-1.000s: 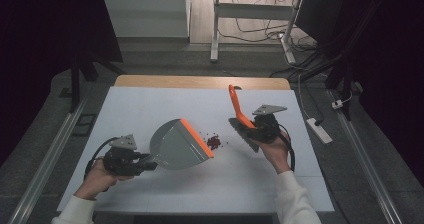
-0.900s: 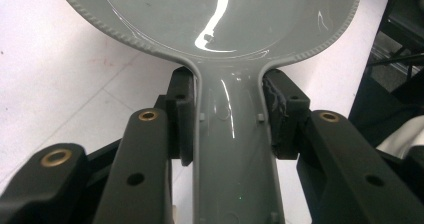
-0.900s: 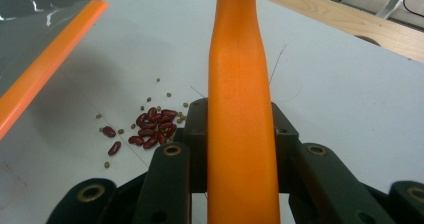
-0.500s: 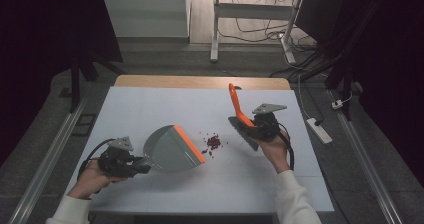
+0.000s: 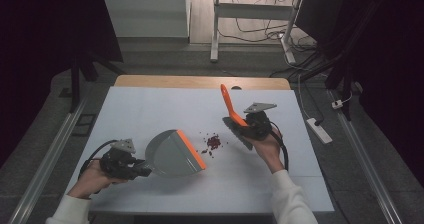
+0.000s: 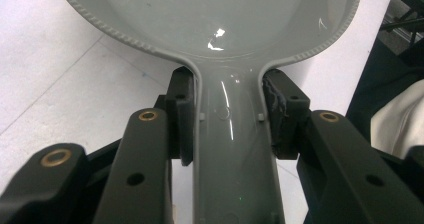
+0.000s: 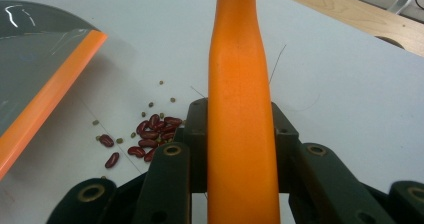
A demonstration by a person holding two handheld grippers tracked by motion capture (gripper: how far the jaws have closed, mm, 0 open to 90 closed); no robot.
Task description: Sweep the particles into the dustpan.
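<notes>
Left gripper is clamped tight on the handle of the grey dustpan, orange lip facing the little pile of red beans mid-table. Right gripper is squeezed onto the orange brush handle; the bristles look like they're just right of the beans, hard to tell.

Grey dustpan, orange-handled brush flank red beans.

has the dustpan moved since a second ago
Yes. The dustpan, held by the left gripper, has slid toward the person's edge of the table, away from the beans, which stay put.
</notes>
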